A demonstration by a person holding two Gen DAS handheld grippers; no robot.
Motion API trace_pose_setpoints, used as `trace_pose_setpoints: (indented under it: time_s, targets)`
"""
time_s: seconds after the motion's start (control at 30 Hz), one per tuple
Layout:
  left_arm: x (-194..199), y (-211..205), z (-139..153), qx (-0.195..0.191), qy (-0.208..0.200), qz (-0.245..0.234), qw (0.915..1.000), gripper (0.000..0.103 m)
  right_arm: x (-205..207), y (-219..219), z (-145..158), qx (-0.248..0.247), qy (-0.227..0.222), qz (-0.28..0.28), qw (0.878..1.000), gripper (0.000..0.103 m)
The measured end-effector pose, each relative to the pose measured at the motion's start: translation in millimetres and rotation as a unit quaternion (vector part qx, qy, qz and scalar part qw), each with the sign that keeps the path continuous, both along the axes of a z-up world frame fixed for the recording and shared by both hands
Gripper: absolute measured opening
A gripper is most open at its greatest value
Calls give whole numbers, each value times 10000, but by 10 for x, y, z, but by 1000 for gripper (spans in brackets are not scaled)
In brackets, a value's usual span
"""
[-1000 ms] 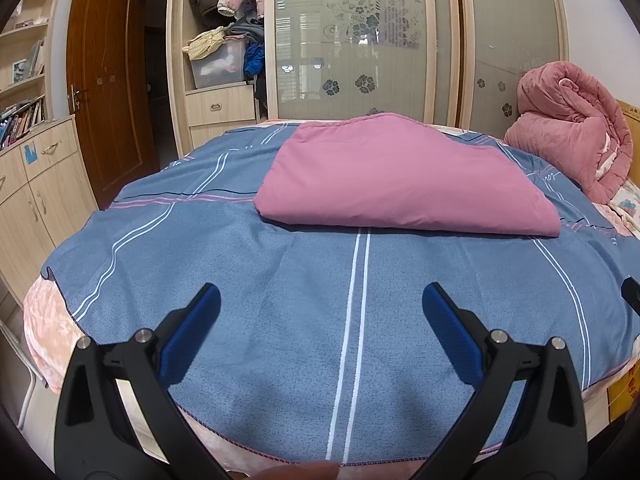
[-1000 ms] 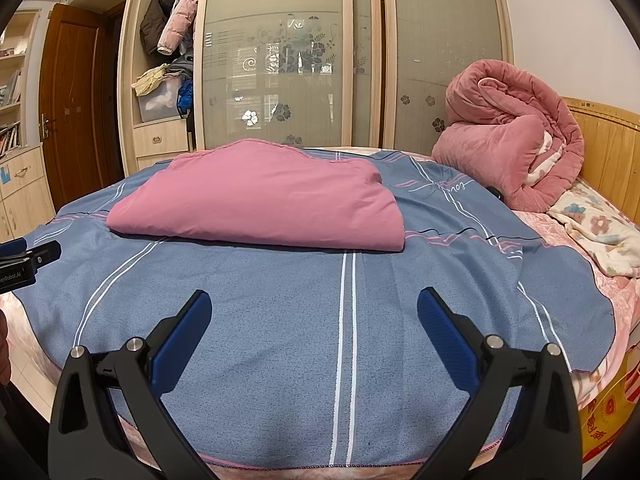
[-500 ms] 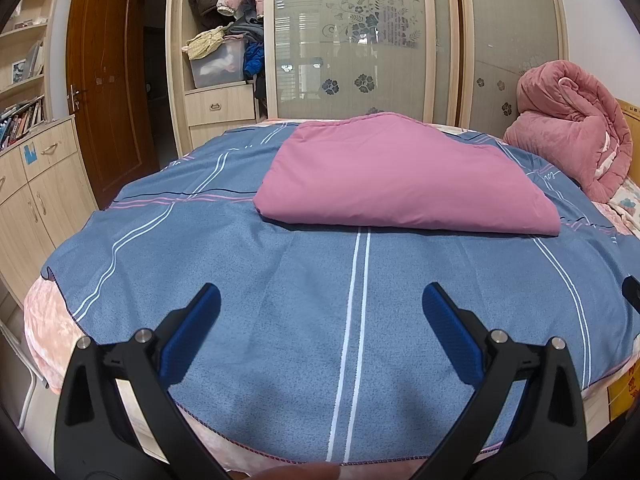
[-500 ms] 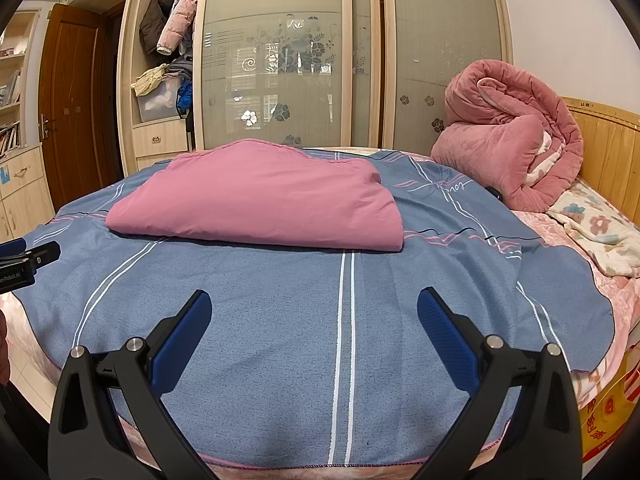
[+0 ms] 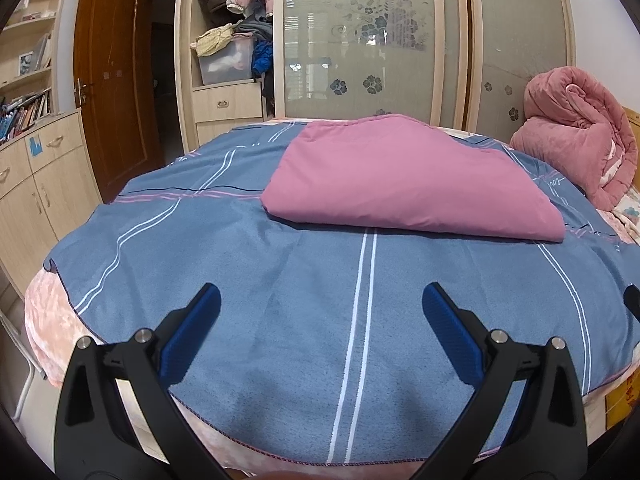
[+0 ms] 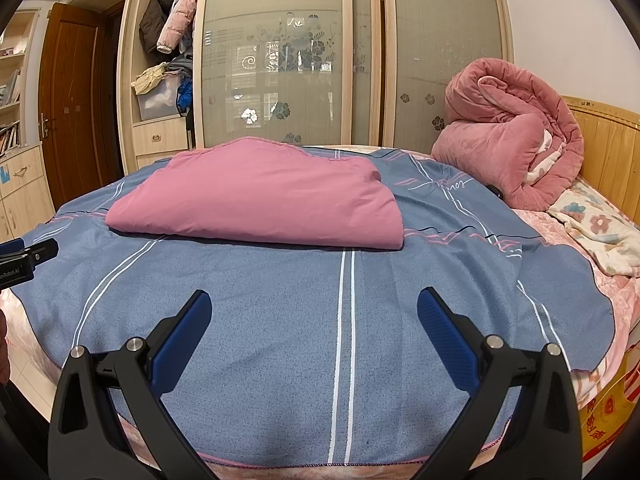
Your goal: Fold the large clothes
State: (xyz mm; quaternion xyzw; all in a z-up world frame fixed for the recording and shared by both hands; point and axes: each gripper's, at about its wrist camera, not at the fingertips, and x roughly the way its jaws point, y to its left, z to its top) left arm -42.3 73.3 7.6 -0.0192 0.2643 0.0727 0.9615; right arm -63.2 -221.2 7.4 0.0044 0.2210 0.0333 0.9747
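Observation:
A pink garment (image 5: 404, 184) (image 6: 264, 196) lies folded into a thick flat rectangle on the blue striped bedspread (image 5: 304, 296) (image 6: 280, 304), toward the bed's far side. My left gripper (image 5: 320, 300) hovers open over the near edge of the bedspread, well short of the garment, with nothing between its blue pads. My right gripper (image 6: 314, 300) is also open and empty at the near edge, the garment ahead and slightly left. The left gripper's tip (image 6: 28, 254) shows at the left border of the right wrist view.
A rolled pink quilt (image 6: 516, 136) (image 5: 576, 140) sits at the headboard end on the right, with a floral blanket (image 6: 600, 236) beside it. A wardrobe with frosted sliding doors (image 5: 360, 40) stands behind the bed; a wooden door (image 5: 112, 80) and drawers are on the left.

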Motion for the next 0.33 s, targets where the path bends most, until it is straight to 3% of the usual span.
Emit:
trace_pose_setpoints:
  time_s: [0.33]
  targets:
    - [50, 14, -9, -157, 155, -104, 9997, 101, 7, 2, -8, -11, 12, 12, 10000, 102]
